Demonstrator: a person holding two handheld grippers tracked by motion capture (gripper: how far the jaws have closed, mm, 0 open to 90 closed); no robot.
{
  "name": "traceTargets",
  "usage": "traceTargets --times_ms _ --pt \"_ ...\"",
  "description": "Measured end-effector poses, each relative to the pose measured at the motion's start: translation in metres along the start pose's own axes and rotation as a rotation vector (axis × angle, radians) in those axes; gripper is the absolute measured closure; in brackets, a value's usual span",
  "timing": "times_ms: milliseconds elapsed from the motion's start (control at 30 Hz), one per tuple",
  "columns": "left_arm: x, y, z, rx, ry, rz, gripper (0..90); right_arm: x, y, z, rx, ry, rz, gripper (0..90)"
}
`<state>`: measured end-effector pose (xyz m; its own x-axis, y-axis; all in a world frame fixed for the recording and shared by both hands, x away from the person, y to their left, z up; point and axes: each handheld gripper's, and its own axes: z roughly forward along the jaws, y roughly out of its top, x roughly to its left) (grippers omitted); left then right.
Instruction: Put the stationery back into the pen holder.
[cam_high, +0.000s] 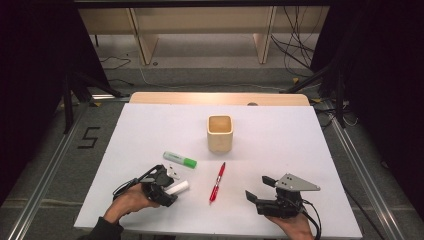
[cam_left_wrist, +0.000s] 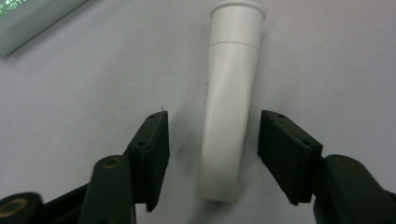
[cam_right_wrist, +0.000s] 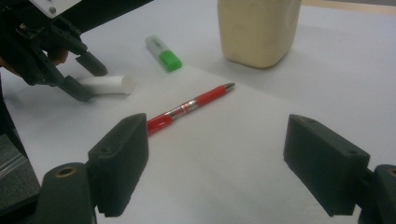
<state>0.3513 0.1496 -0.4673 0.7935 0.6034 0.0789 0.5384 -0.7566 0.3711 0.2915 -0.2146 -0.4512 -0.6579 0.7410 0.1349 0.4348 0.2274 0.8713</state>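
White plastic tube (cam_left_wrist: 229, 116) lying flat on the white worktop (cam_high: 280, 150), nearer the person than the green highlighter (cam_high: 180, 159) and to the left of the red pen (cam_high: 217, 182). The left gripper (cam_high: 167, 192) straddles the tube's lower half, its jaws spread with a gap on either side, so nothing is clamped yet. The right gripper (cam_right_wrist: 224, 172) rests released to the right of the pen, jaws wide over bare worktop. The tube looks light, rigid and smooth; being round, it is likely to roll or slip, so a hold across the mid-barrel, square to its axis, seems safest. Beyond the pen stands a wooden cup (cam_high: 220, 133). Whether the tube's flared far end is a cap cannot be made out, and the highlighter's print is unreadable.
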Motion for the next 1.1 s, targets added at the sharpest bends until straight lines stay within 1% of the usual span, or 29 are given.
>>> traceTargets --times_ms 67,233,300,367,433,467,533,600,667,700,767,867,933,1000,1033,1067,1100 --pt "0.0010 0.0006 -0.0002 0.011 -0.019 0.009 46.6 -0.0001 -0.0002 0.0004 0.002 -0.001 0.002 23.1" --pt "0.0010 0.0024 -0.0004 0.021 -0.048 0.023 54.7 -0.0013 -0.0006 0.0008 0.003 -0.003 0.006 23.4" --pt "0.0009 0.0027 -0.0004 0.023 -0.052 0.021 58.4 -0.0016 -0.0005 0.0006 0.002 -0.003 0.006 23.5" --pt "0.0021 0.0033 -0.0005 0.030 -0.067 0.020 62.1 -0.0013 -0.0004 0.0007 0.002 -0.003 0.006 23.5" --pt "0.0038 0.0036 -0.0002 0.027 -0.072 0.002 65.6 -0.0009 -0.0003 0.0010 0.005 -0.002 0.006 23.6" --pt "0.0046 0.0036 -0.0002 0.027 -0.075 0.003 68.2 -0.0007 -0.0004 0.0012 0.006 -0.001 0.003 23.8" --pt "0.0046 0.0036 -0.0002 0.028 -0.079 -0.001 69.9 -0.0005 -0.0003 0.0012 0.004 0.001 -0.001 24.0" --pt "0.0043 0.0040 -0.0004 0.030 -0.075 0.006 70.2 -0.0005 -0.0002 0.0014 0.005 0.002 0.002 24.0" --pt "0.0046 0.0040 -0.0004 0.029 -0.077 0.005 70.4 -0.0006 -0.0002 0.0015 0.004 0.003 0.001 24.1" --pt "0.0056 0.0036 -0.0004 0.025 -0.086 -0.002 70.4 -0.0003 -0.0001 0.0016 0.005 0.003 0.001 24.2" --pt "0.0061 0.0037 -0.0009 0.028 -0.085 0.002 70.5 0.0002 0.0001 0.0016 0.005 0.004 0.001 24.3" --pt "0.0060 0.0043 -0.0048 -0.016 -0.086 -0.008 70.5 0.0008 0.0004 0.0020 0.003 0.009 -0.001 24.5" --pt "0.0041 0.0051 -0.0078 -0.067 -0.098 -0.028 70.5 0.0015 0.0007 0.0021 0.005 0.010 0.001 24.5" --pt "0.0026 0.0063 -0.0089 -0.113 -0.110 -0.039 70.5 0.0022 0.0007 0.0026 0.004 0.005 -0.001 24.5" --pt "0.0010 0.0066 -0.0088 -0.150 -0.105 -0.052 70.5 0.0029 0.0007 0.0026 0.002 0.006 0.003 24.5" --pt "0.0006 0.0070 -0.0087 -0.184 -0.110 -0.073 70.5 0.0033 0.0008 0.0026 0.001 0.007 0.004 24.5" --pt "0.0002 0.0072 -0.0087 -0.203 -0.111 -0.080 70.5 0.0039 0.0011 0.0025 0.000 0.008 0.006 24.4"
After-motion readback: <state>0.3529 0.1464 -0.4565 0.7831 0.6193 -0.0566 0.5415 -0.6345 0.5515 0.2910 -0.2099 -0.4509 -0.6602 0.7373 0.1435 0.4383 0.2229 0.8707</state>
